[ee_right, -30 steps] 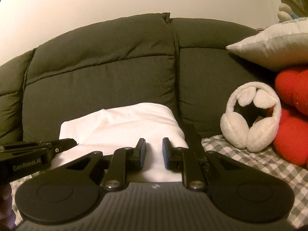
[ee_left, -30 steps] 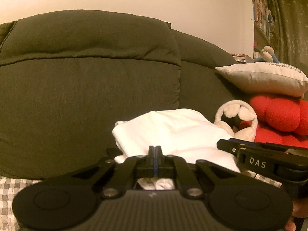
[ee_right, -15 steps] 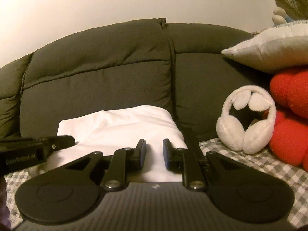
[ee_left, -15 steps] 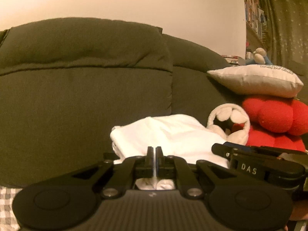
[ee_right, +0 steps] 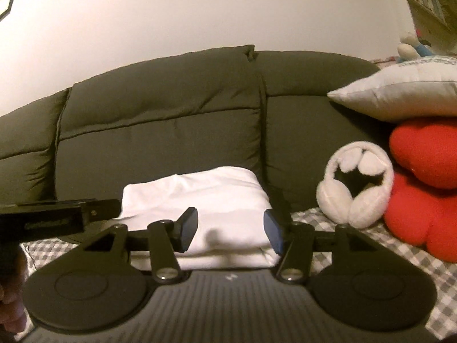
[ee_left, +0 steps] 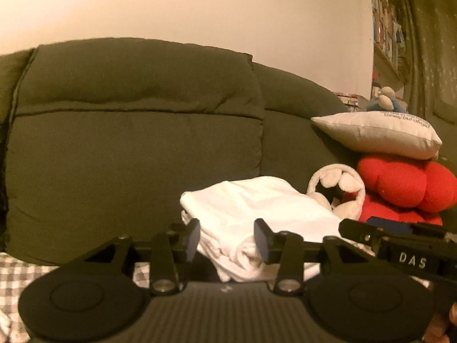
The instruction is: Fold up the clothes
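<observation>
White folded garment lies just beyond both grippers' jaws, which have just spread, gripping nothing

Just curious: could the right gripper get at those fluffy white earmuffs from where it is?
Probably yes. The right gripper is open and holds nothing, and the earmuffs sit uncovered on the checked cover beside the folded white garment.

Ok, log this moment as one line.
left gripper: open, just opened | right gripper: open, just opened | white garment: folded, released, on sofa
</observation>
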The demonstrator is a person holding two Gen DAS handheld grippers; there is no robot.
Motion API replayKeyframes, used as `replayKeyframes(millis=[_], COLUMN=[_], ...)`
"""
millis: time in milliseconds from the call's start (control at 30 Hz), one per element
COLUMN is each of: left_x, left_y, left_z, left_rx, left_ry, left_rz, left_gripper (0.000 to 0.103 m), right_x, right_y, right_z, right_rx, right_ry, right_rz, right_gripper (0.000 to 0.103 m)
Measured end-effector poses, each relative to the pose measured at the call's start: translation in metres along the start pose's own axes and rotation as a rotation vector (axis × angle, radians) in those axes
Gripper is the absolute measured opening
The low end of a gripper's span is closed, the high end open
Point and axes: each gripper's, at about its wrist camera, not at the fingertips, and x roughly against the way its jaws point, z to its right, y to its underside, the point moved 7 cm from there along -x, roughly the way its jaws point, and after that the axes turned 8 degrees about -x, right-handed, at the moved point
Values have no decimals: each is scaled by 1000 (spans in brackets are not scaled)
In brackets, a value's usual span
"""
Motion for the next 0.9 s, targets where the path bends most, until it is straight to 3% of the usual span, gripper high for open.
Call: replayKeyframes(millis=[100,233,333,367,400,467,533,600,900], left_x=[12,24,29,29,30,31,31,29,25], left_y=[-3,-3,0,1,3,6,10,13,31], left_z=[1,8,15,14,14,13,12,13,2], left_rx=[6,0,-24,-21,-19,-16,-13,-23,-5], left_ry=[-21,-44,-54,-60,-65,-78,-101,-129,-198], left_rz=[11,4,-3,-6,-12,-23,-37,-62,-158], left_gripper=[54,57,66,74,89,102,102,102,102], right_x=[7,14,16,16,17,19,20,20,22], right_y=[3,5,7,8,9,9,8,7,11], right_z=[1,7,9,8,6,1,-2,0,2], right_rx=[19,10,-7,-10,-5,12,32,32,7], right_ry=[-2,1,-2,-10,-18,-25,0,29,6], right_rz=[-28,-43,-52,-58,-62,-56,-29,-13,-36], right_gripper=[57,63,65,66,72,90,103,103,103])
